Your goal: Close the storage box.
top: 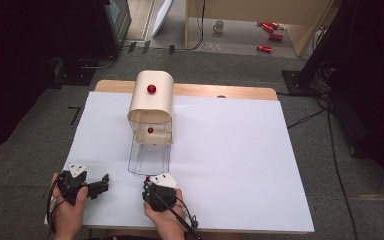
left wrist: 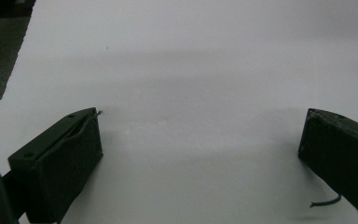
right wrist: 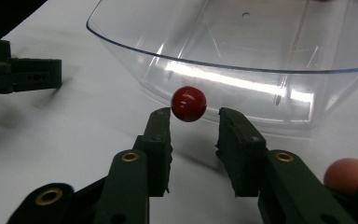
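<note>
- High view: the clear drawer [top: 149, 159] stood pulled out of the cream cabinet [top: 151, 102] at centre frame, on a white-covered table [top: 240, 165] over grey carpet; cans lay upper right.
- Left gripper view: the left gripper [left wrist: 200, 140] gaped apart over bare white sheet.
- Right gripper view: the right gripper [right wrist: 195, 122] flanked the drawer's red knob [right wrist: 188, 103], jaws narrowed, not clearly pinching; the round knob could slip out.

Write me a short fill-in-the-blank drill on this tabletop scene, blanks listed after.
1. The knob on the clear drawer is coloured ____.
2. The fingers of the left gripper have ____ between them.
3. The right gripper points its fingers at the drawer's ____.
4. The drawer stands pulled ____ of the beige cabinet.

Missing words: red; nothing; knob; out
</note>
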Action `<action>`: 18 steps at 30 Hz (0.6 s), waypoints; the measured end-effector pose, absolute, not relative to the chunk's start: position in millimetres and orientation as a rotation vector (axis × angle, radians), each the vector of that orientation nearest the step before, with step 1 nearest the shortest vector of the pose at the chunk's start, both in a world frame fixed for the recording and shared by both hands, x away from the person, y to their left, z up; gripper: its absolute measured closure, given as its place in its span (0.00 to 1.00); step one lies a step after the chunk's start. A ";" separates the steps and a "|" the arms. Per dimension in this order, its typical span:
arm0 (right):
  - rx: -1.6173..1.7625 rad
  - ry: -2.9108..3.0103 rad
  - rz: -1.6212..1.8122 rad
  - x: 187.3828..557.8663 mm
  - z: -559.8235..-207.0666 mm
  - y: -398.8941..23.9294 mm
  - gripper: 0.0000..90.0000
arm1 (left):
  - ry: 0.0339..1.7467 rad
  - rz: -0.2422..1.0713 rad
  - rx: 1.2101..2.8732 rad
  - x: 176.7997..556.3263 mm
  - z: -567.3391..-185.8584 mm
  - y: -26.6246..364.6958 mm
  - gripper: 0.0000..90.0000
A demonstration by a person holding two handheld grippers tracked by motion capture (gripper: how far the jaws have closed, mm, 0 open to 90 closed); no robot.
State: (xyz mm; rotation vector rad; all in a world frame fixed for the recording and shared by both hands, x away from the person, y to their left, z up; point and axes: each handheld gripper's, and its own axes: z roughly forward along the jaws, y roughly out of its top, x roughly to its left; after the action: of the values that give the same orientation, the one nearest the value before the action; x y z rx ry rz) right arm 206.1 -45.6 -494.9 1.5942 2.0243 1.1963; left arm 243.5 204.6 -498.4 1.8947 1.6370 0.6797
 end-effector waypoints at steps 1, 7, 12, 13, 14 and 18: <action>1.601 2.023 1.198 206.2 -494.8 -45.9 0.75 | 1.637 0.680 1.895 243.5 -498.4 204.6 0.00; 1.585 2.011 1.210 205.8 -490.0 -46.0 0.81 | 1.637 0.680 1.894 243.5 -498.4 204.6 0.00; 1.577 2.003 1.223 206.0 -484.8 -47.1 0.83 | 1.637 0.680 1.894 243.5 -498.4 204.6 0.00; 1.568 2.002 1.225 206.5 -484.2 -47.8 0.83 | 1.637 0.680 1.894 243.5 -498.4 204.6 0.00; 1.567 1.997 1.230 206.9 -482.7 -48.5 0.83 | 1.637 0.680 1.894 243.5 -498.4 204.6 0.00; 1.564 1.992 1.226 209.1 -479.1 -50.4 0.84 | 1.637 0.680 1.894 243.5 -498.4 204.6 0.00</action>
State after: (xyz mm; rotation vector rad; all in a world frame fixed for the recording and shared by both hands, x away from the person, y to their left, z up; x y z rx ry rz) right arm 209.1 -50.4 -479.1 1.5641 1.9917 1.2262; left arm 243.5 204.6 -498.4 1.8939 1.6373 0.6799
